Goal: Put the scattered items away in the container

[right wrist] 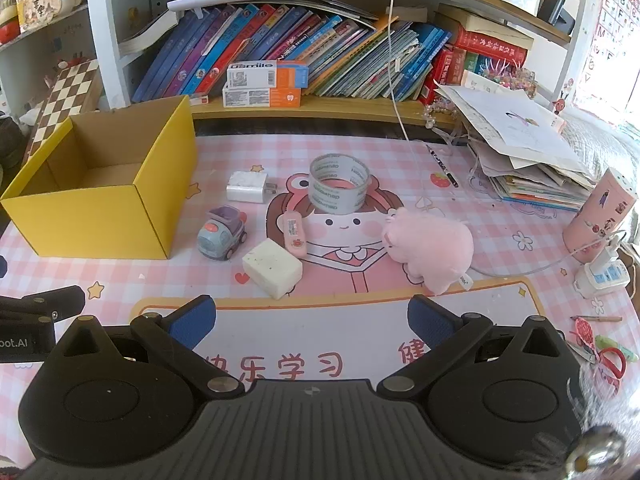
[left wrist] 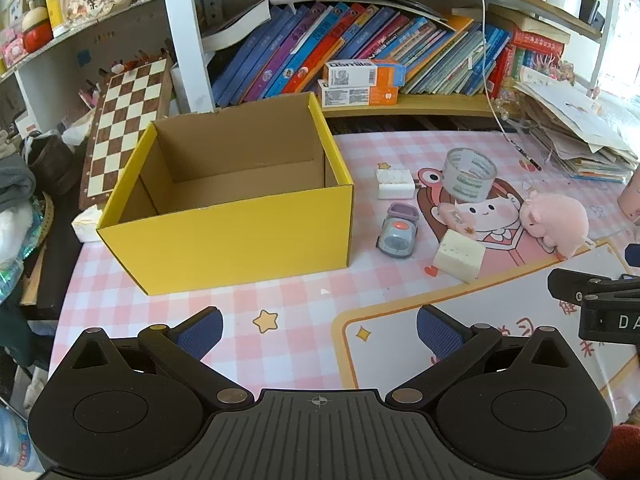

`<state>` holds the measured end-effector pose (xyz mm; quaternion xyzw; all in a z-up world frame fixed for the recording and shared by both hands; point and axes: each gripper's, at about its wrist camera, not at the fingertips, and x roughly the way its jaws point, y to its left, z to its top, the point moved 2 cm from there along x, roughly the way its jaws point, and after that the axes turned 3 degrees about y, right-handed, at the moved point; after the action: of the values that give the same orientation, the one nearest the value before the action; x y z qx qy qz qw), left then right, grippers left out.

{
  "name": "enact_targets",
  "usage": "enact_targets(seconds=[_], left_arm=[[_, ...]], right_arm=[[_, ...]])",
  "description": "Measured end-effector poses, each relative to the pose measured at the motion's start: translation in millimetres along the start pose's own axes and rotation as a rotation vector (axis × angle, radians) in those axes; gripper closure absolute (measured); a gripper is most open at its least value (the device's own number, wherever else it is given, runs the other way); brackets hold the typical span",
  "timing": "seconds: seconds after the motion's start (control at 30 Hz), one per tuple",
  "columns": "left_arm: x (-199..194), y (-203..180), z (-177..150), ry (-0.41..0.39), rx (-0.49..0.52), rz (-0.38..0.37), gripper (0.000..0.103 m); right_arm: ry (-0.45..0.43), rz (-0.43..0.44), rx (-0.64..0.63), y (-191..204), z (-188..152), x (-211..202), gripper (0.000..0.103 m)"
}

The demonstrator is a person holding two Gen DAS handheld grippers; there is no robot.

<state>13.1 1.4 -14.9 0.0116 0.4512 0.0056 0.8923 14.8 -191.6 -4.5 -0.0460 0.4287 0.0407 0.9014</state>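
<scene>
An empty yellow cardboard box [left wrist: 224,236] [right wrist: 96,220] stands open on the pink desk mat. Scattered to its right lie a white charger [right wrist: 246,187] [left wrist: 394,184], a clear tape roll [right wrist: 339,188] [left wrist: 469,176], a grey toy car [right wrist: 221,234] [left wrist: 397,231], a small pink case [right wrist: 295,233] [left wrist: 456,218], a white sponge block [right wrist: 272,268] [left wrist: 459,256] and a pink plush pig [right wrist: 430,249] [left wrist: 556,222]. My left gripper [left wrist: 320,330] hovers open in front of the box. My right gripper [right wrist: 312,320] is open, short of the sponge and plush, with nothing between its fingers.
A shelf of leaning books [right wrist: 304,52] and two orange-white cartons [right wrist: 266,84] runs behind the mat. A paper pile [right wrist: 520,148], a pink cup [right wrist: 600,216], a power strip [right wrist: 602,278] and scissors [right wrist: 608,360] sit at right. A chessboard [left wrist: 124,128] leans left of the box.
</scene>
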Motion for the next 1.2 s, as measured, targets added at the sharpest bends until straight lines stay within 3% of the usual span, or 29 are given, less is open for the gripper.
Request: enact_targets(seconds=[1.2], left_arm=[[3.7,-6.8,-2.5,0.012,0.003,-0.008,0.0]], right_arm=[[0.008,0.005,-0.003,1.3,-2.0,2.1,0.0]])
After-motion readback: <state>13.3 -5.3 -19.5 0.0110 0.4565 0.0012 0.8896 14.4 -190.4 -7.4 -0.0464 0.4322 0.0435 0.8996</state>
